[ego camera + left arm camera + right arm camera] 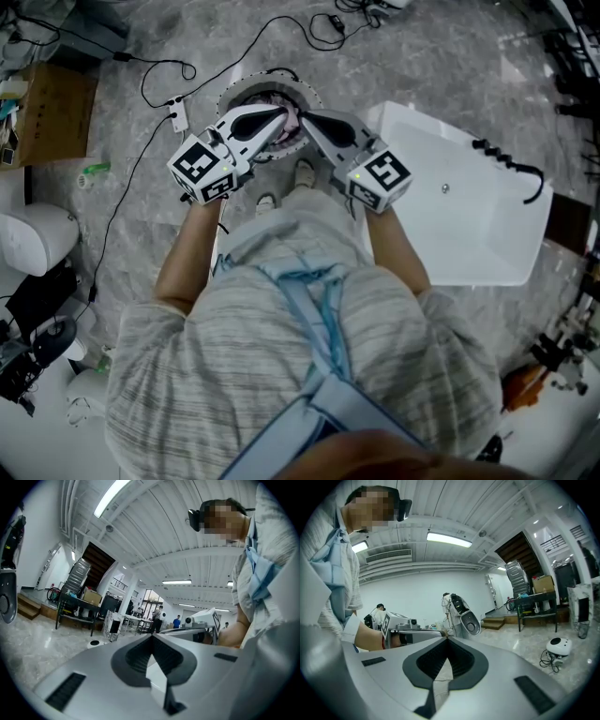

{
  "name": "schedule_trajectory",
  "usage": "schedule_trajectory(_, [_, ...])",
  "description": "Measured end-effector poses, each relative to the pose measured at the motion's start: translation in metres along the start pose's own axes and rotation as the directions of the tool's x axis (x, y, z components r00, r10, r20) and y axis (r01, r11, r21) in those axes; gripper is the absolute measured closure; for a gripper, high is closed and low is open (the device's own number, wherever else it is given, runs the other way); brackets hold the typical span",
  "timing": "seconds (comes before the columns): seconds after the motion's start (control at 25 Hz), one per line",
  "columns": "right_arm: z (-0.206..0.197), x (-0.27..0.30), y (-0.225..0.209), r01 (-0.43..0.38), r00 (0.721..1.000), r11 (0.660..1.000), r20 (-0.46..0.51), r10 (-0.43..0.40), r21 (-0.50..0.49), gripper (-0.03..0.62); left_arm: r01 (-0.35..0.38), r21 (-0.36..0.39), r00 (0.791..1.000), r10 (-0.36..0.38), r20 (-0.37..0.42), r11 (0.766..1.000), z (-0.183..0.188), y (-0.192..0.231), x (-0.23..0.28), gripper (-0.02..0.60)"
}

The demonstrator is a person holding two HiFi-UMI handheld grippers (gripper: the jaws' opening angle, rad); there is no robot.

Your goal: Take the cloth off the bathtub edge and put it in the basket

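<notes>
Two tools meet tip to tip over one round basket (246,92) on the floor: the left tool (279,114) and the right tool (306,118) each have their jaws pressed together with nothing between them. One pale pinkish cloth (292,133) lies inside the basket, just under the tips. One white bathtub (469,234) stands beside the basket. Each tool carries one marker cube (202,171).
</notes>
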State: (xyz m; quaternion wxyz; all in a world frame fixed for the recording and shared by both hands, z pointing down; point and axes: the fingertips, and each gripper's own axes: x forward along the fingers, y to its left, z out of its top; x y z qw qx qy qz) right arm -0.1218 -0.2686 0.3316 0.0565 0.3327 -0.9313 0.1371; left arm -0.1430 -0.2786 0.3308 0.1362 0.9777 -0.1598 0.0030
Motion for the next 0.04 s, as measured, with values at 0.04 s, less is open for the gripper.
schedule_trajectory(0.04, [-0.0001,-0.0005,-0.0004,0.001,1.0,1.0,-0.002,-0.001,-0.001,0.591,0.002,0.001,1.0,-0.002,0.001,1.0,0.0006,-0.0003,0.0009,0.577])
